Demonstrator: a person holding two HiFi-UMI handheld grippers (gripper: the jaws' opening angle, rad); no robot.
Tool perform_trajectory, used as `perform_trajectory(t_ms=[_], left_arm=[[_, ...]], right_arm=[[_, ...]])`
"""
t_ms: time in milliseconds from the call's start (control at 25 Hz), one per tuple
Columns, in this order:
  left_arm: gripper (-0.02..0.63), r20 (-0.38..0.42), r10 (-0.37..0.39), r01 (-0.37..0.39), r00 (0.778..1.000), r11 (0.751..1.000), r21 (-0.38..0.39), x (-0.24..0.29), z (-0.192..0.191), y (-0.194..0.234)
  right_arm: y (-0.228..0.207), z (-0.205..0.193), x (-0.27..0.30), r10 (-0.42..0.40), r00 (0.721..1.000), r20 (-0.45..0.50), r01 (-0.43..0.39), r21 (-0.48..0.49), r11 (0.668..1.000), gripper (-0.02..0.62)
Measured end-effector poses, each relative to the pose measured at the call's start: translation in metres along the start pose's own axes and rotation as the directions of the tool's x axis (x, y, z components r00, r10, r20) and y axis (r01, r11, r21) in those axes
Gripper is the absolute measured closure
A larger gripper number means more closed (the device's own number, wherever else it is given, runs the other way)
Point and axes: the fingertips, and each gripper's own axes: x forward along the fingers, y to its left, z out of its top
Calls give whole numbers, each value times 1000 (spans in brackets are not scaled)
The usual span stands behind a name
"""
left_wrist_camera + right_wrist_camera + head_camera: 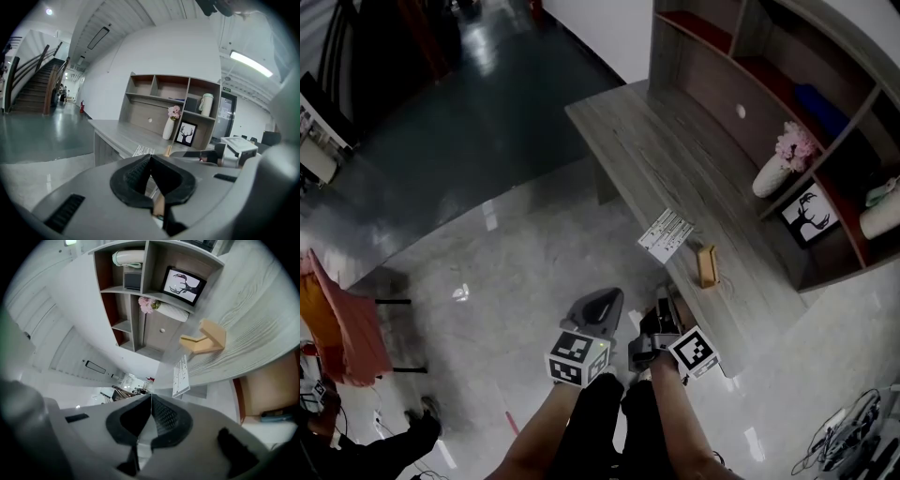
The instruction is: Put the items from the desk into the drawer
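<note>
1. Left gripper (151, 158): my jaws are clenched tip to tip, with nothing between them. It sits low in front of the desk (675, 159), short of the near edge.
2. Right gripper (151, 397): jaws likewise pressed together and empty. The tool is rolled onto its side, so the desk runs aslant in its view.
3. Head view: both grippers are side by side near the desk's near end, touching nothing on it.
4. Task items are on the desktop. A printed sheet (665, 233) lies at the front edge, and a small wooden piece (706, 265) is just beside it, further in.
5. A brown recess (265, 392) under the desktop, in the right gripper view, may be the open drawer; too dim to be sure.
6. Shelf unit (741, 56) at the desk's back: white vase (772, 175) with pink flowers, and a framed deer picture (809, 214) beside it.
</note>
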Motion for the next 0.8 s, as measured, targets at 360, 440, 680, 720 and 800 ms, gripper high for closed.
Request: perform_trajectory(t_ms=[360,440,680,720,800], left_arm=[[595,3,6,-5,1000,1000,-25,22,-7,25],[595,-3,5,-5,1000,1000,-19,26,-11,30],[595,-24,14,-15,1000,1000,-20,37,-24,46],[595,-24,22,-22,999,999,-27,38,-26,50],[595,-26,35,-36,999,998,-42,40,-31,56]], right_arm=[[-14,-12,35,70,997,34,-72,79,994,583],[-20,-14,42,69,997,34,-71,90,993,581],[-34,-20,57,89,995,50,-95,139,986,581],[-37,-19,59,86,994,60,-94,144,985,581],[-46,-18,62,69,994,83,-82,161,983,581]])
